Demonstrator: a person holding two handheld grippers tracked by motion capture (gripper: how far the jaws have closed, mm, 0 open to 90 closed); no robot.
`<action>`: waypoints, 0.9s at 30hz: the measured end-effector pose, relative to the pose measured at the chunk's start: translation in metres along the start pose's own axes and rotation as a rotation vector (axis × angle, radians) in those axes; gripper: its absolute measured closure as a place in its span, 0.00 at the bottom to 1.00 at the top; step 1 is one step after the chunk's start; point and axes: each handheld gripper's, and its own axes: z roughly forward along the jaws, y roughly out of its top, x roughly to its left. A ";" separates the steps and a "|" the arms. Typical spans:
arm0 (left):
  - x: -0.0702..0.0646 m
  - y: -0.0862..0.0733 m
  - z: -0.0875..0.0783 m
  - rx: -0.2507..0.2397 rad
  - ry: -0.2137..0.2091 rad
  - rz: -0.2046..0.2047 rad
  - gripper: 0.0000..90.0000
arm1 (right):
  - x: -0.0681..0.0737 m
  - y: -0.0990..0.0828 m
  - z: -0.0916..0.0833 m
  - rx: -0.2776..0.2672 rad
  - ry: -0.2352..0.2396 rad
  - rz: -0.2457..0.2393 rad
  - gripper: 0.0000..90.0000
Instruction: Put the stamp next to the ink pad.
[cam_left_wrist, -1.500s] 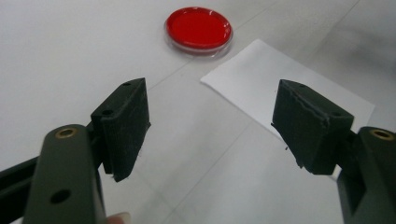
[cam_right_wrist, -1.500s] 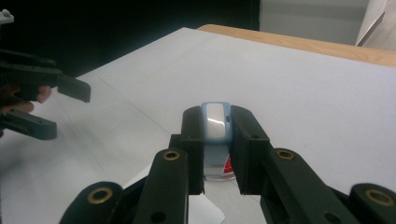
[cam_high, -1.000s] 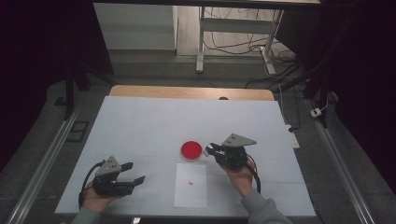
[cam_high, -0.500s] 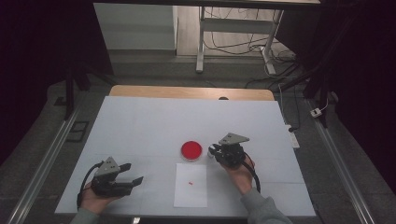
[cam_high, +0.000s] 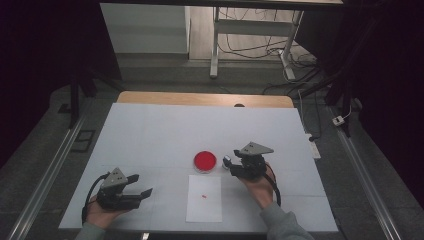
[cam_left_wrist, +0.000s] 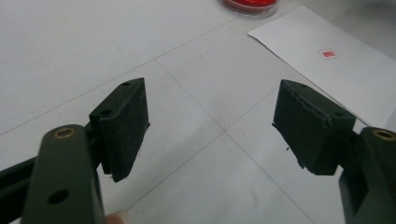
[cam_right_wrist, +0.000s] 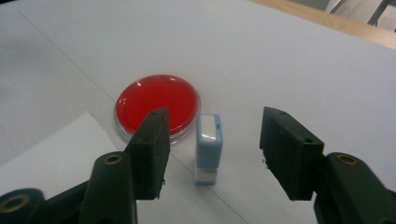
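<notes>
Right tongs (cam_right_wrist: 212, 154) have just been opened, and the upright blue stamp (cam_right_wrist: 208, 148) is left untouched between them on the counter (cam_high: 150, 135). Left tongs (cam_left_wrist: 210, 126) are held open and empty.

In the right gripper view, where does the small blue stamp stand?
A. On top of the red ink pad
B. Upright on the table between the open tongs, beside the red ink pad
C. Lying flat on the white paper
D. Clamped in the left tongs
B: the blue stamp stands upright on the table between the right tongs, whose jaws have just been opening and do not touch it, beside the red ink pad.
</notes>
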 end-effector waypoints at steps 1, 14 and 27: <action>0.000 0.000 0.000 -0.001 0.000 -0.001 0.29 | 0.000 -0.001 -0.004 -0.011 0.001 0.000 0.45; -0.001 0.001 0.001 0.002 -0.011 0.003 0.29 | -0.014 -0.037 -0.070 -0.080 0.009 -0.028 0.44; -0.002 0.003 0.004 0.007 -0.015 0.006 0.29 | -0.040 -0.078 -0.120 -0.095 -0.044 -0.006 0.45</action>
